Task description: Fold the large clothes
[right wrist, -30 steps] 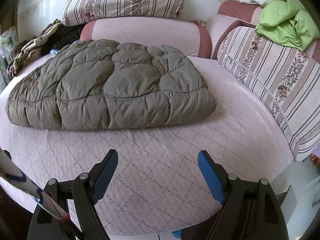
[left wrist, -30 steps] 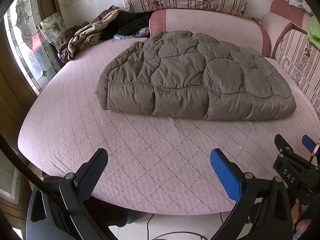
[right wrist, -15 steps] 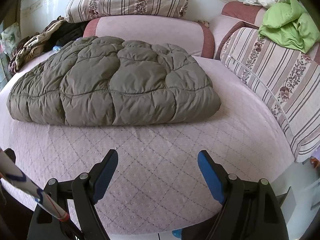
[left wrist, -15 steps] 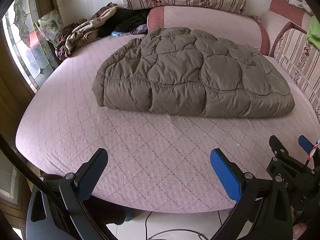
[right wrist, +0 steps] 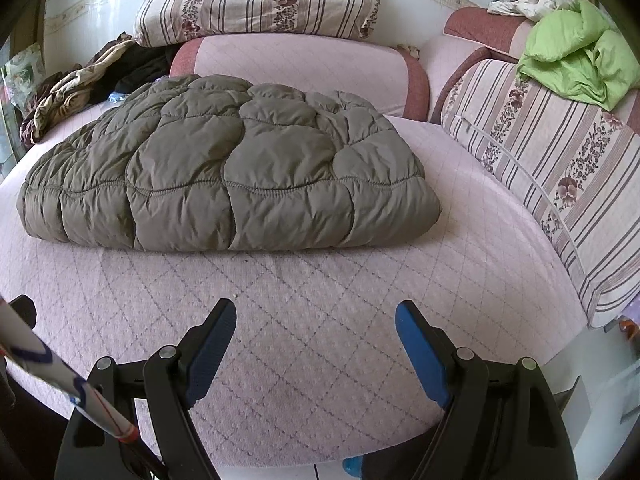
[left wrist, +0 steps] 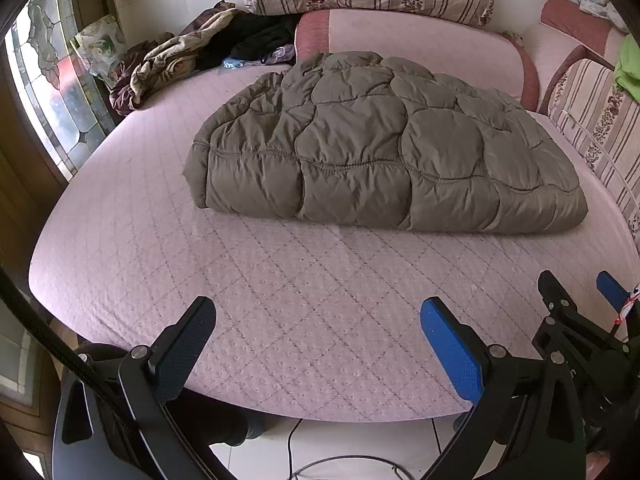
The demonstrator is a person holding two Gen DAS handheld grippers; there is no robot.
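A puffy olive-grey quilted jacket (left wrist: 372, 148) (right wrist: 236, 176) lies folded into a thick flat bundle in the middle of the pink quilted bed (left wrist: 280, 300) (right wrist: 304, 304). My left gripper (left wrist: 318, 318) hovers over the bed's near edge, well short of the jacket, its jaws wide open and empty. The right gripper (right wrist: 316, 320) is also open and empty above the bare bedcover in front of the jacket. It shows at the right edge of the left wrist view as the right gripper (left wrist: 576, 292).
Striped floral cushions (right wrist: 256, 0) (right wrist: 560, 168) line the back and right side. A crumpled green garment (right wrist: 576, 52) lies on the right cushion. A heap of dark and tan clothes (left wrist: 192, 56) sits at the back left by a stained-glass window (left wrist: 48, 92). Tiled floor and a cable (left wrist: 332, 464) lie below.
Both views shifted only slightly; the jacket sits a touch lower in the right wrist view. Both grippers remain open and the jacket has not moved on the bed.
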